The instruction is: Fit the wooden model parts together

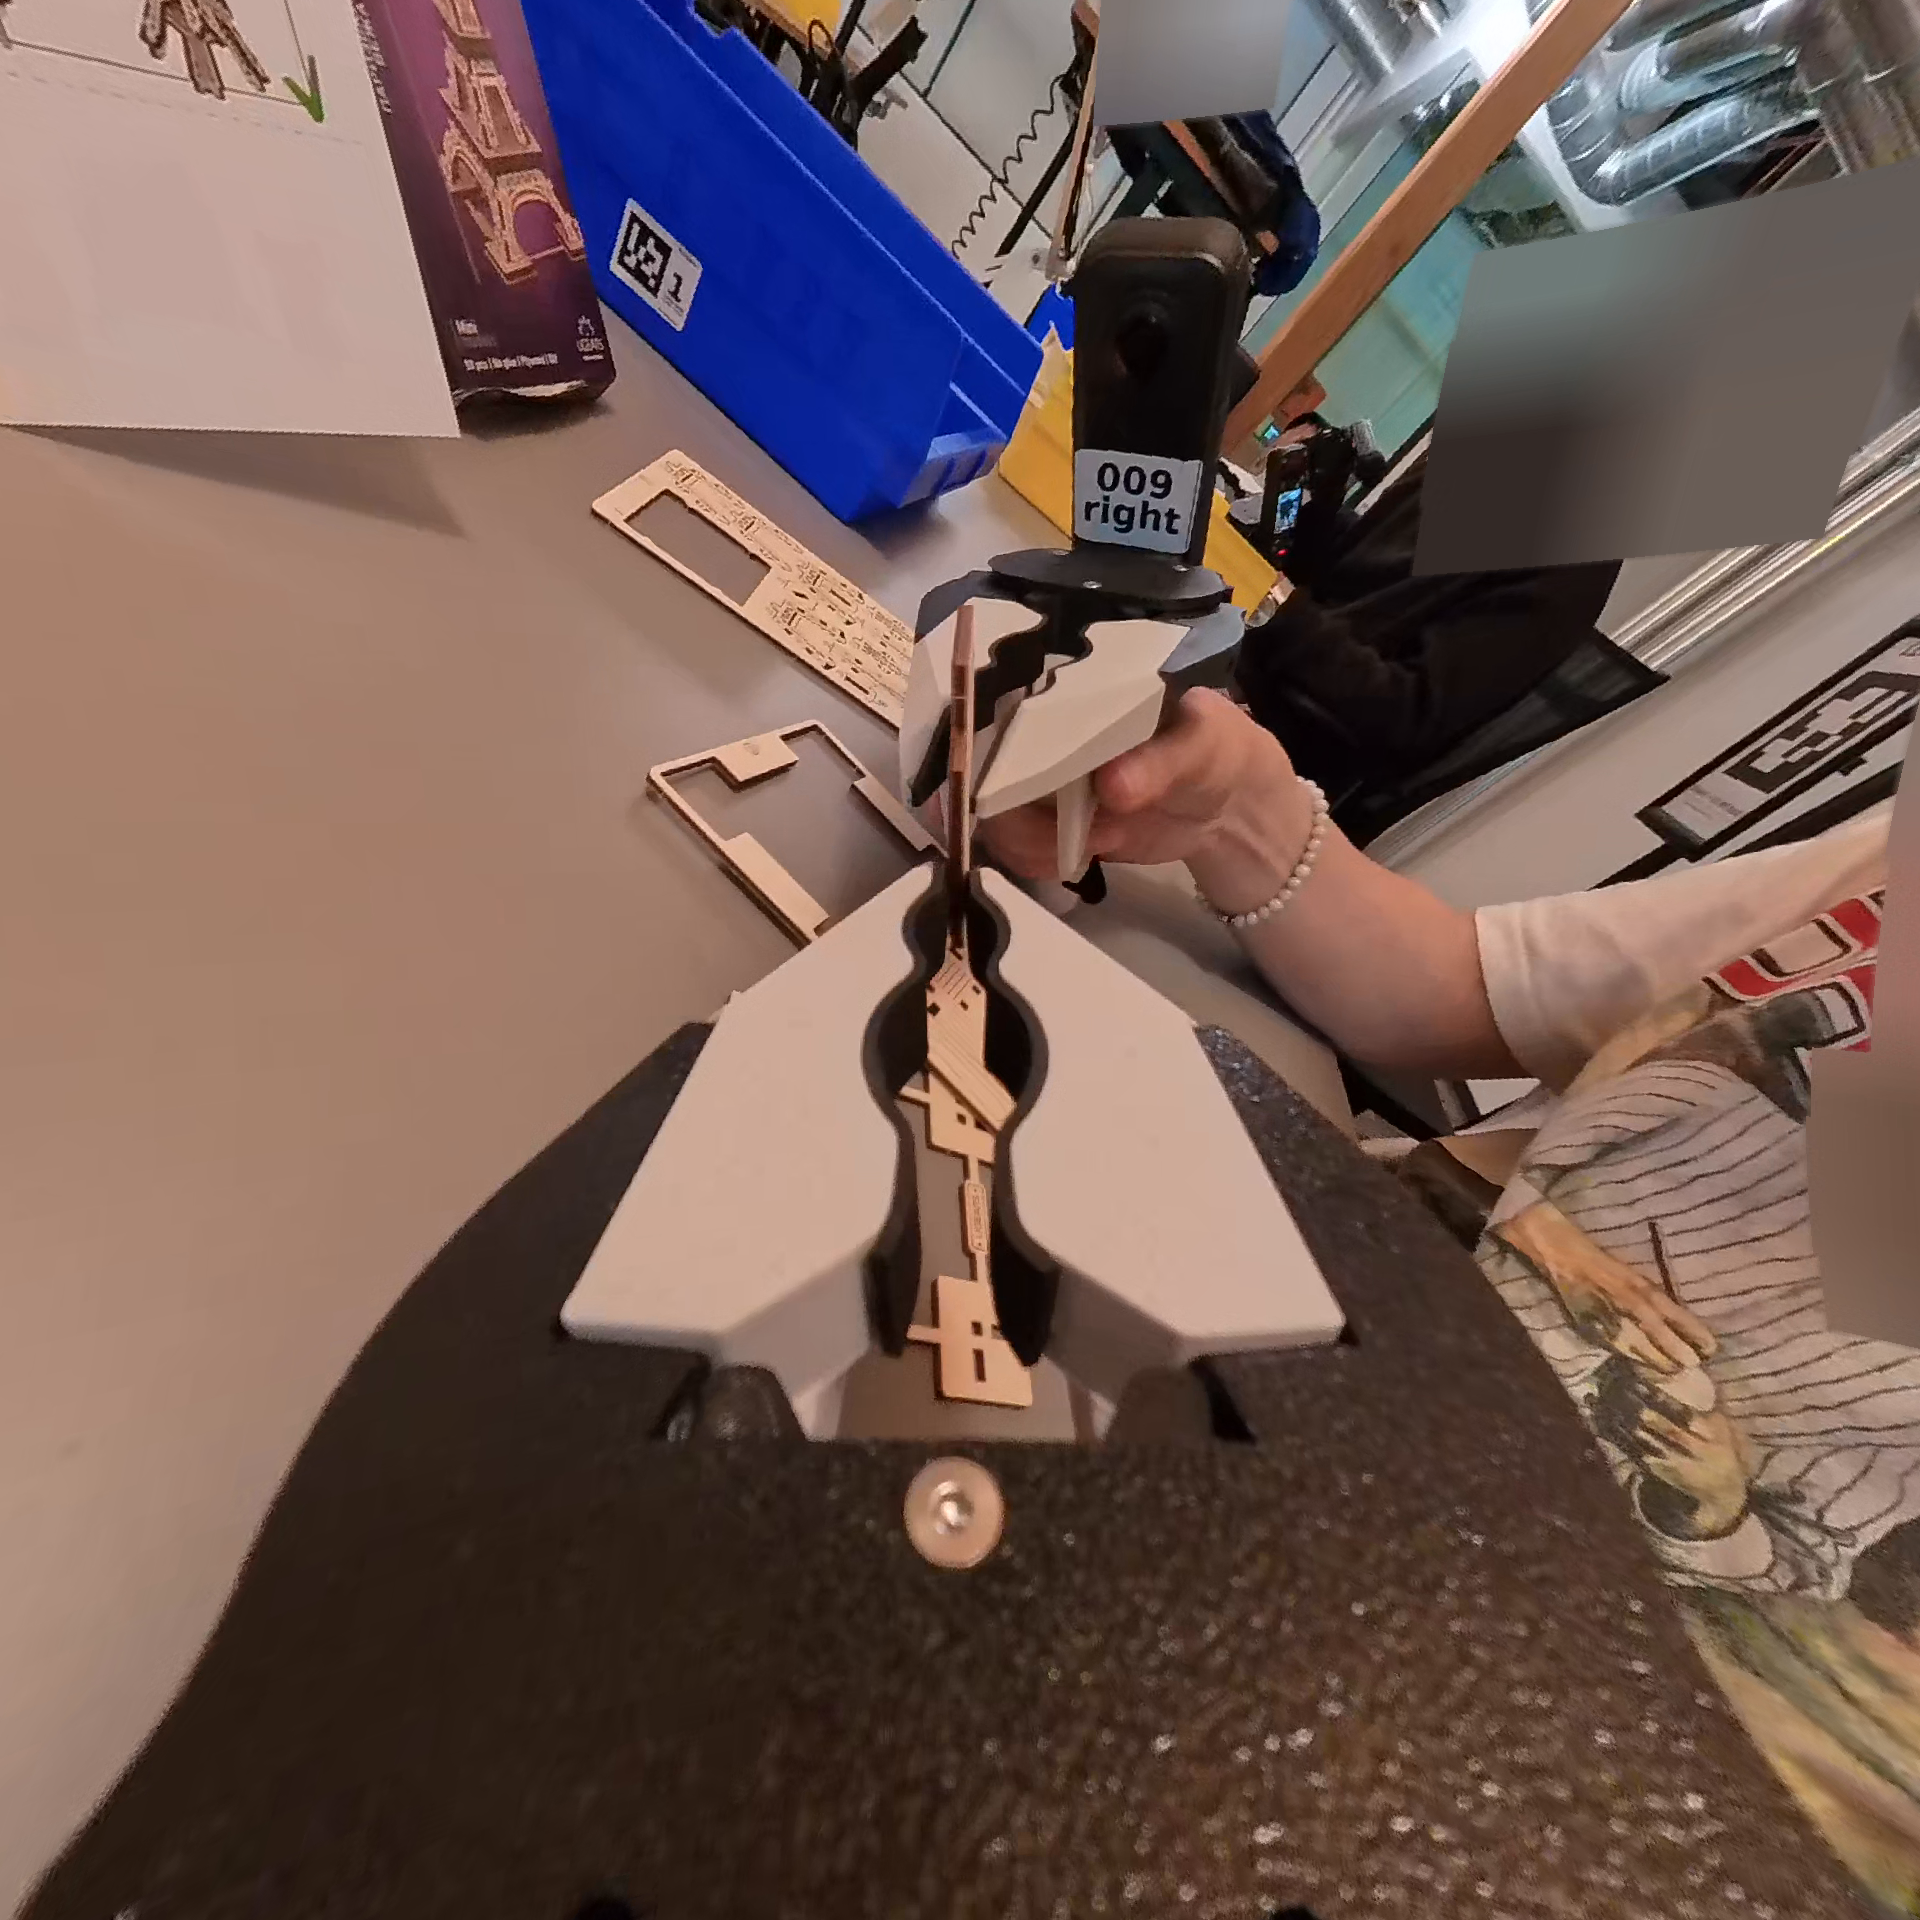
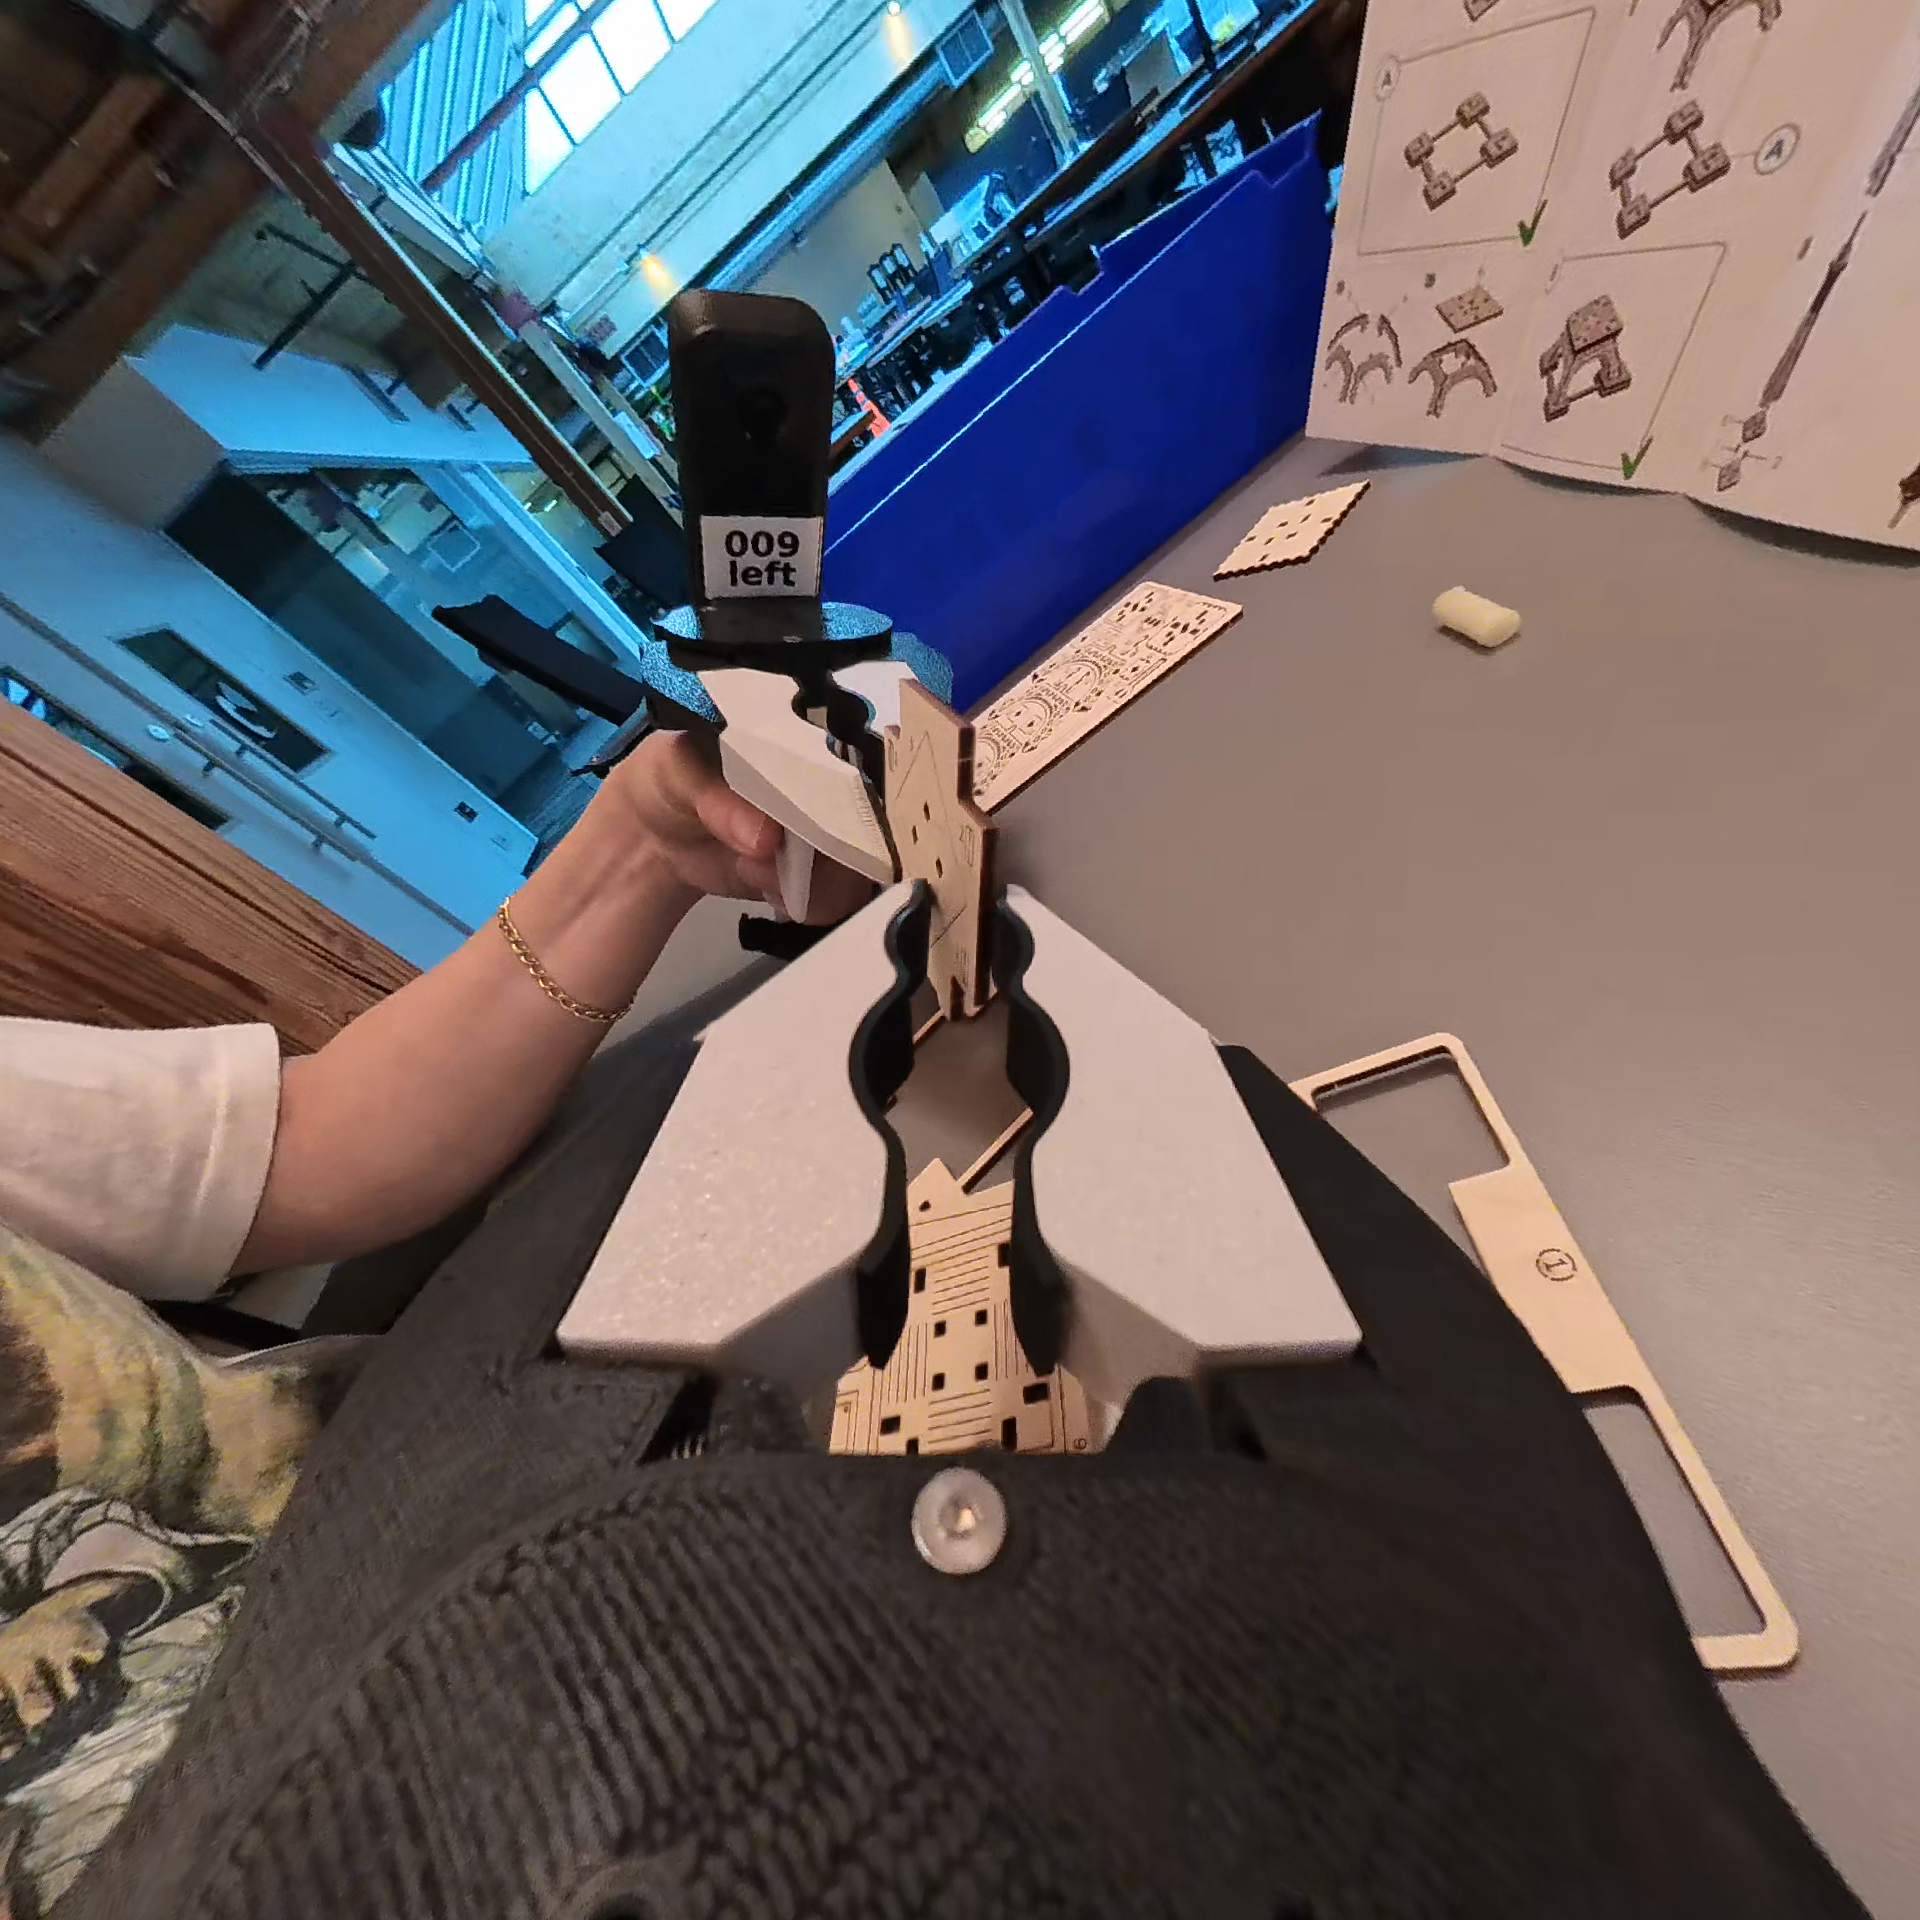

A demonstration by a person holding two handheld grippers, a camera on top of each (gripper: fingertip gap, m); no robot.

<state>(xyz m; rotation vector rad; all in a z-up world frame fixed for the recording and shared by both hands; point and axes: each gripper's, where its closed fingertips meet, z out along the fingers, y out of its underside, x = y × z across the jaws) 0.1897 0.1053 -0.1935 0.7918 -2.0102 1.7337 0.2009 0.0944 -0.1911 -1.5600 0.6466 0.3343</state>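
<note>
- Left wrist view: the L gripper (image 1: 956, 904) is drawn in to a thin slit. Its tips pinch the upright wooden part (image 1: 962, 727) by its flat faces, so the part shows edge-on here.
- The R gripper (image 2: 961, 904) is also nearly closed, w/ a finger on either side of that part's lower end. Can't tell whether the fingers press its edges or just flank it.
- The 2 grippers meet tip to tip, w/ the part standing btw them. It's held above the table (image 2: 1455, 883), out from the blue bin (image 1: 790, 291) on the person's side.
- A stepped wooden strip (image 1: 968, 1184) shows through the L finger gap and a wider holed panel (image 2: 961, 1340) through the R one. Can't tell if these are held, joined on or lying underneath.
- Handling, my read:
  - It's thin cut ply, so very light and stiff in its own plane, but prob. brittle at tabs, notches and narrow necks.
  - The faces look smooth, so the part could pivot in a pinch.
  - Best hold is on the broad flat faces close to the joint. Push straight along the plane w/ no twist.
- Farther out:
  - a cut part sheet (image 1: 790, 592) lies just beside the bin's end.
  - an emptied frame sheet (image 1: 727, 821) lies farther from the bin, near the grippers.
  - a small holed square plate (image 2: 1294, 528) sits near the bin's foot, w/ a pale lump (image 2: 1475, 620) farther off from the bin.
  - the kit box (image 1: 488, 197) and instruction sheet (image 2: 1621, 260) stand just beside the bin.
</note>
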